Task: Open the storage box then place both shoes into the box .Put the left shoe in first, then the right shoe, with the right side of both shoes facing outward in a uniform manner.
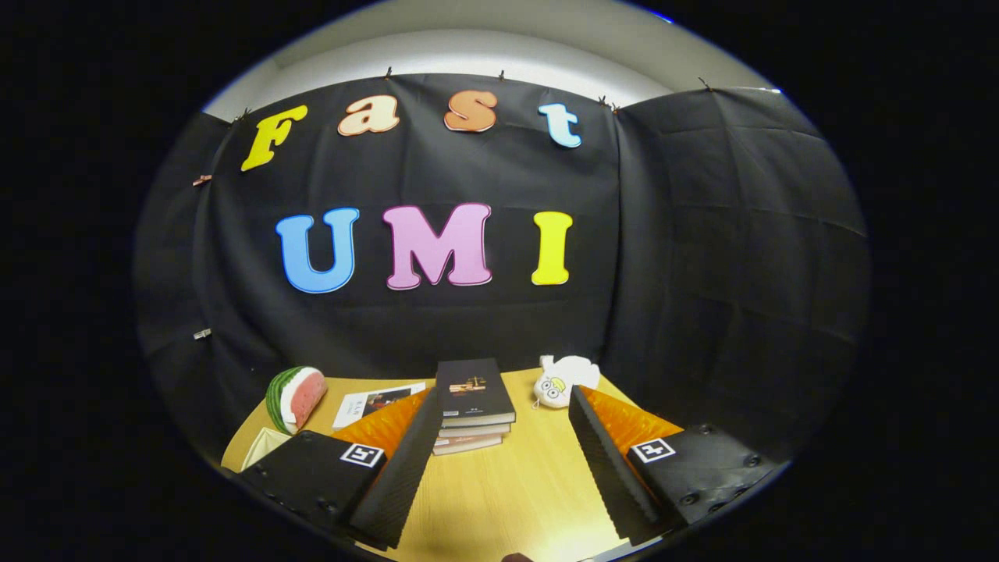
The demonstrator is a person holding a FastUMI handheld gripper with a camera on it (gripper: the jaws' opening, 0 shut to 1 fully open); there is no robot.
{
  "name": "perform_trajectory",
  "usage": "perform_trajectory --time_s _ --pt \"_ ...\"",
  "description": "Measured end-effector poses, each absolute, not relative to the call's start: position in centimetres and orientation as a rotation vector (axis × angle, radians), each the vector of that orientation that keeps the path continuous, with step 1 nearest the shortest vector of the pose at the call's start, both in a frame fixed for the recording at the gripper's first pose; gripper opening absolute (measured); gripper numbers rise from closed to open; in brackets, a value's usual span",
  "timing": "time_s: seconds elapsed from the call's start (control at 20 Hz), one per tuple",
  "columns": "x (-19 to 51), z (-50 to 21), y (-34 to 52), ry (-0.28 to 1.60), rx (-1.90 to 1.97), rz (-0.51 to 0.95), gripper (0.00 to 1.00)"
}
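Looking forward along the gripper (499, 460), jaws wide apart and clamped on nothing, bare desk (515, 499) between them. Just ahead, between the fingertips: a stack of books (472, 402), long axis running away from the jaws. Beyond the left finger: a watermelon-slice toy (295, 398) and a flat booklet (375, 402); beyond the right finger: a small white plush toy (563, 381). Storage box and shoes: whereabouts not to be told from here, so bearing from the jaws and stage of the task left unsettled.
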State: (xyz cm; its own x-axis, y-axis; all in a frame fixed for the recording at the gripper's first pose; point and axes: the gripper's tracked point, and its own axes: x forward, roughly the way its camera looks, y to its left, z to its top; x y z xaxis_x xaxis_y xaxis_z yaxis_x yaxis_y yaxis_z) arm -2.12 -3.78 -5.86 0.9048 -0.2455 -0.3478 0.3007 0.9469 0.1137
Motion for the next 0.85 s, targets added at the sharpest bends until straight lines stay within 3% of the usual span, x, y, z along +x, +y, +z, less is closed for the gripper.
perform_trajectory --time_s 0.25,0.85 --pt "-3.7 -2.4 -6.7 0.239 0.063 -0.335 0.99" --pt "-4.4 -2.7 -9.9 0.239 0.109 -0.36 0.98"
